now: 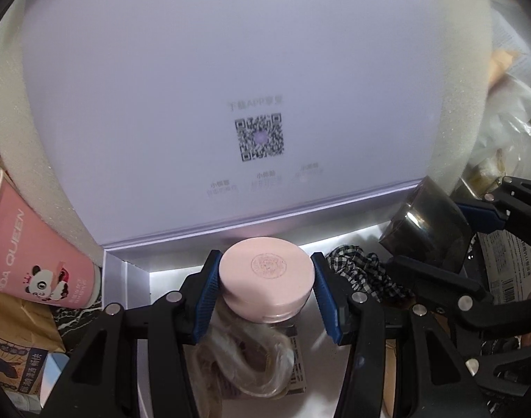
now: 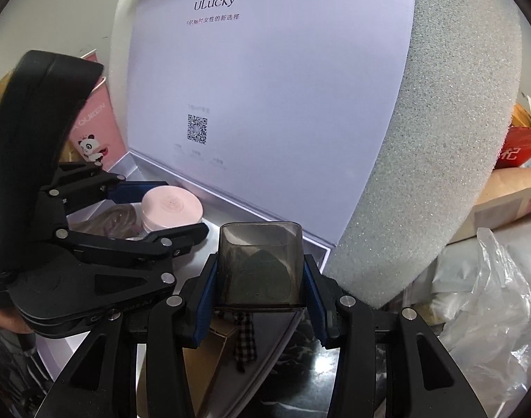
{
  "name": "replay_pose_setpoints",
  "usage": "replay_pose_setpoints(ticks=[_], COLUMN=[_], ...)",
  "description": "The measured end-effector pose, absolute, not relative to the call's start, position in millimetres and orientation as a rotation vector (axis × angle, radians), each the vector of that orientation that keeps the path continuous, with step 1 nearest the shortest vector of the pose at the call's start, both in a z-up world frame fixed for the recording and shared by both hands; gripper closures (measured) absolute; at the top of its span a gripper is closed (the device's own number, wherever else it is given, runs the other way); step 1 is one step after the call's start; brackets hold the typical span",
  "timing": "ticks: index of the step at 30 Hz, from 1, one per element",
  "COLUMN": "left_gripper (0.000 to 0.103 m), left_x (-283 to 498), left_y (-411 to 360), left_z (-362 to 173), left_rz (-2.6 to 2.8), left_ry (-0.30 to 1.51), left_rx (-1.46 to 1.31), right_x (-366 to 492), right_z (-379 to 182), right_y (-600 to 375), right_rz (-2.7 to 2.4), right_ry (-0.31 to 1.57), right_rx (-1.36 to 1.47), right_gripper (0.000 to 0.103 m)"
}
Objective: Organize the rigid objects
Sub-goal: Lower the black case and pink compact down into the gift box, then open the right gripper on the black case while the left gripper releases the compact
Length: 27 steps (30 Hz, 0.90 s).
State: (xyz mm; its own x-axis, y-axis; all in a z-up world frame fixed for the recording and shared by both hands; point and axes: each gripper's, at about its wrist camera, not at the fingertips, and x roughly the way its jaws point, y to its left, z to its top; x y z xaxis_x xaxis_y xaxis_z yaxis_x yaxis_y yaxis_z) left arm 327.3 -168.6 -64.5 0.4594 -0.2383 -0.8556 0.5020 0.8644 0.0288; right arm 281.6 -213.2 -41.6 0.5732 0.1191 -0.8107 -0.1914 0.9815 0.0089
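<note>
Cluttered table all round — pink panda cup [image 1: 39, 244] at 9 o'clock, crinkled plastic bags [image 2: 491, 313] at 3 o'clock, and at centre a white gift box [image 1: 126, 278] with its lid [image 1: 230, 87] propped upright against grey foam [image 2: 439, 139]. Left hand-held gripper [image 1: 265, 278] closed to the width of a pink round compact [image 1: 267, 273], blue pads [image 1: 208, 296] pressed to its rim, held just above the box floor over a clear wrapped bundle [image 1: 244, 358]. Right hand-held gripper [image 2: 260, 278] clamped likewise on a smoky translucent case [image 2: 262, 261] with a dark teardrop sponge visible inside, poised at the box's 3 o'clock edge, near a checked fabric scrunchie [image 1: 362, 271]. Risks, as a judgement: smooth curved rim of the compact liable to slip or rotate out of a two-point pinch; compact set down on the soft bundle likely to tilt rather than sit flat; two grippers close together inside one box — easy to knock fingers or nudge the propped lid shut. Left wrist view alone shows the bundle and a barcoded packet [image 1: 300, 372] beneath the compact; right wrist view alone shows the "ULucky" print on the lid, the sponge in the case, and the full sweep of the left gripper's body.
</note>
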Motion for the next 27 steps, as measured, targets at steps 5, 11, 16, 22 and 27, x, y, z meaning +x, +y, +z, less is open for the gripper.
replay_pose_setpoints(ticks=[5,11,16,22,27], left_gripper=[0.053,0.053,0.053,0.053,0.053], left_x=[329.6,332.4,331.9,328.7,321.6], left_y=[-171.5,-160.7,-155.3,-155.3,-161.7], left_z=[-72.4,-75.6,-67.6,-66.8,-64.8], left_rz=[-0.459,-0.440,-0.432,-0.420,-0.424], left_ry=[1.008,0.995,0.977,0.979,0.974], left_rx=[0.296,0.310,0.287,0.308,0.304], right_x=[280.1,271.9,267.8,258.6,247.9], right_z=[-43.9,-43.5,-37.6,-32.5,-26.0], right_y=[-204.9,-200.9,-196.0,-190.7,-195.5], right_rz=[0.180,0.174,0.170,0.161,0.144], right_ry=[0.945,0.939,0.920,0.915,0.900], right_rx=[-0.102,-0.112,-0.112,-0.113,-0.118], right_gripper=[0.058,0.055,0.049,0.048,0.048])
